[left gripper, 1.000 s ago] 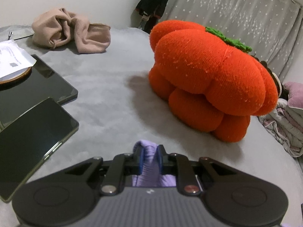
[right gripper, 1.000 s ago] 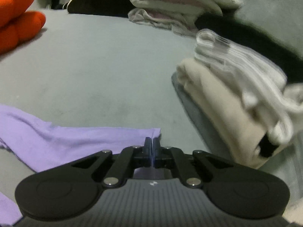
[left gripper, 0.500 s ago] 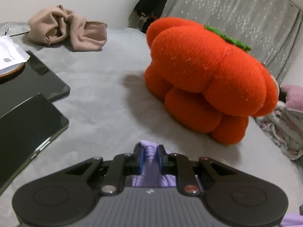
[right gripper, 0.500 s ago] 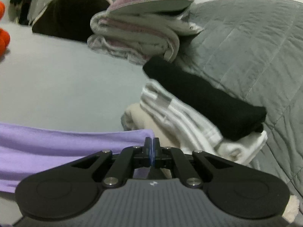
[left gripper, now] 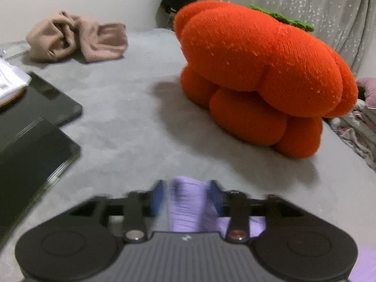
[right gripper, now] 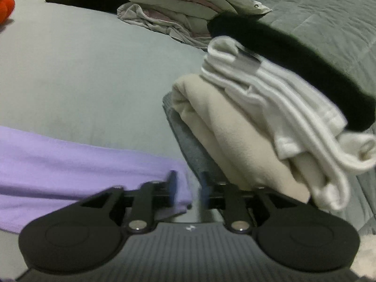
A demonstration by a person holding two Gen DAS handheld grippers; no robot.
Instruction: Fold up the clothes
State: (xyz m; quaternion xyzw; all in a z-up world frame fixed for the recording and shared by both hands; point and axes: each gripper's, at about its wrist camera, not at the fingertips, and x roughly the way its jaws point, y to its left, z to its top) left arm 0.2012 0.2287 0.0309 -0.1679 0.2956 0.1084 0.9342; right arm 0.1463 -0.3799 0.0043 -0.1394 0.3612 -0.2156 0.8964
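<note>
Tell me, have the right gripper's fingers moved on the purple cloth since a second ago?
Yes. The right gripper was pinched shut on the purple cloth; now its jaws are opening, and the cloth's corner lies loose between them, beside the folded beige garment.

Garment (left gripper: 188, 202) flat on bed (left gripper: 122, 117) nearest both cameras, plush toy (left gripper: 258, 70) beyond it, two tablets (left gripper: 30, 155) at left edge, crumpled cloth (left gripper: 77, 40) far left, folded stack (right gripper: 258, 122) right of garment, bedding pile (right gripper: 178, 7) behind stack.
</note>
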